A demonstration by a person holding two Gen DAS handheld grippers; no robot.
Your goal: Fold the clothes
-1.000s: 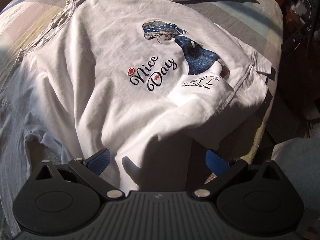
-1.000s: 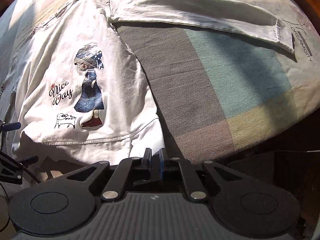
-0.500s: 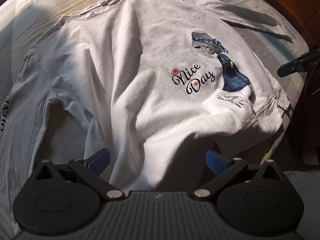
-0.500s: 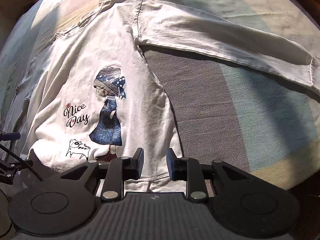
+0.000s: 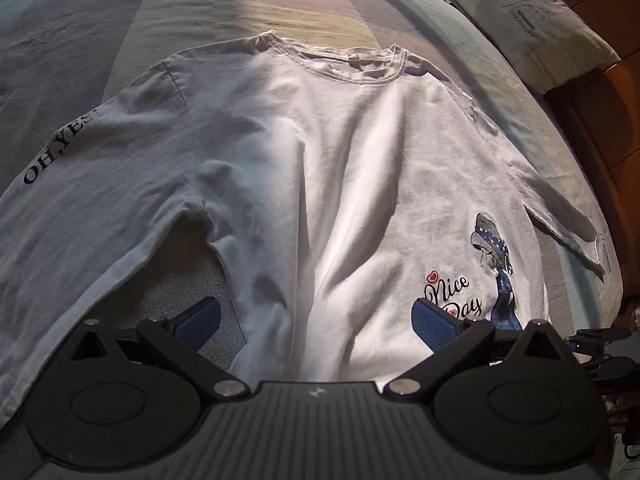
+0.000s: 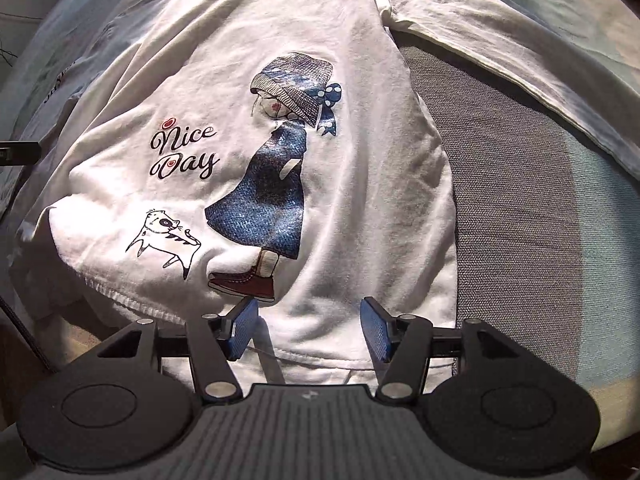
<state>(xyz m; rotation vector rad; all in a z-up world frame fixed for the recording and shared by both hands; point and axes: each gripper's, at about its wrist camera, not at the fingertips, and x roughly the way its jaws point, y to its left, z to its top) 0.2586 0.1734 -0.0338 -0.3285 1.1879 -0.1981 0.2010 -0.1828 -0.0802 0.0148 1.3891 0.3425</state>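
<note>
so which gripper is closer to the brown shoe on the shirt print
Right. The right gripper sits just below the brown shoe at the hem; the left gripper is open over the shirt's other side.

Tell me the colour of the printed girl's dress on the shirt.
Blue, denim-like dress on the white shirt; clearest in the right wrist view.

From my right wrist camera I see the right gripper (image 6: 308, 328) with its jaws standing wide apart, nothing between the blue pads (image 6: 242, 330) but the bottom hem of the white shirt (image 6: 360, 160) lying under them. The shirt is spread front-up on the bed (image 6: 520, 220) — a print of a girl in a blue dress (image 6: 272, 200), the words "Nice Day" (image 6: 184, 152) to its left and a small cat (image 6: 164, 240) below those. One long sleeve (image 6: 520, 52) stretches away to the upper right across the grey and pale blue bedcover. The hem at lower left looks rumpled — the cloth there is in shadow.
</note>
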